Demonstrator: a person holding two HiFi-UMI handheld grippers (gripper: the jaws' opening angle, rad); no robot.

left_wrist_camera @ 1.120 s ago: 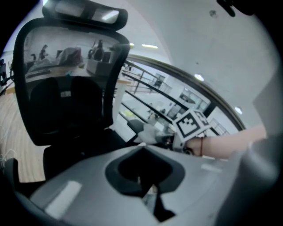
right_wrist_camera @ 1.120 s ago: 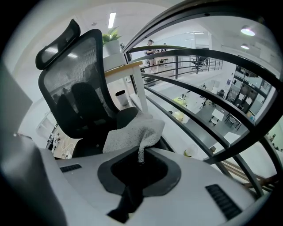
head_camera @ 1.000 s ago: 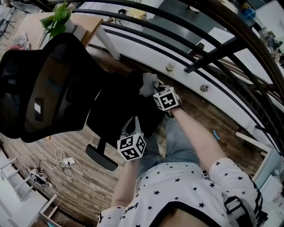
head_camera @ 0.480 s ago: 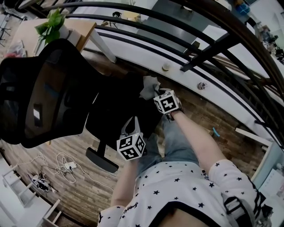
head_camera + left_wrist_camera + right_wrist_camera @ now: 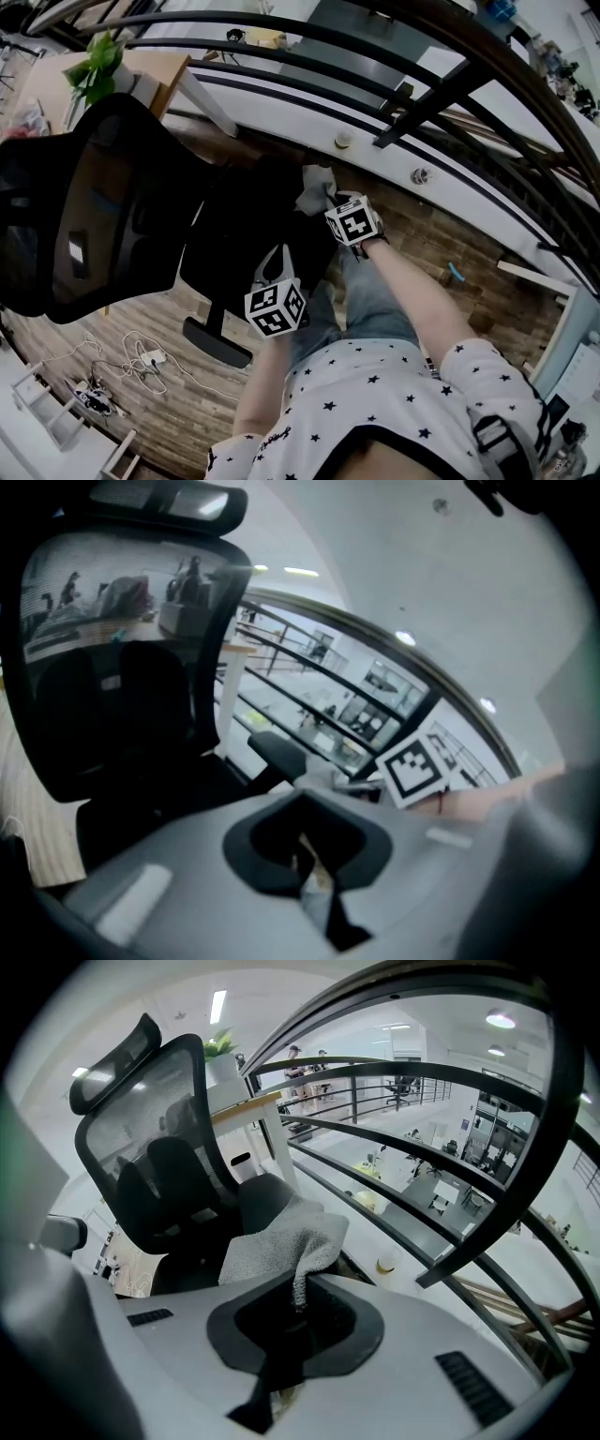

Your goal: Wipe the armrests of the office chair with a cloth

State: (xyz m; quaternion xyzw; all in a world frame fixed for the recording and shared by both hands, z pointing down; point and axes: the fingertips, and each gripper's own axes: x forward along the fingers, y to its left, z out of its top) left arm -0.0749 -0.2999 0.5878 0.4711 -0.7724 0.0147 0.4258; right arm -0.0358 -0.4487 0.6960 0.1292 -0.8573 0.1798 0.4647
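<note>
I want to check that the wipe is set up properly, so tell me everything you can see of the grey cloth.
The grey cloth looks like nubbly towelling, soft and crumpled. One narrow end is pinched in the right gripper, which is shut on it. The rest fans forward and droops against a dark part of the black mesh-backed office chair, near its seat. I cannot tell whether that part is an armrest.

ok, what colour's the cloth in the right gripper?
Light grey cloth; the right gripper view shows it best.
</note>
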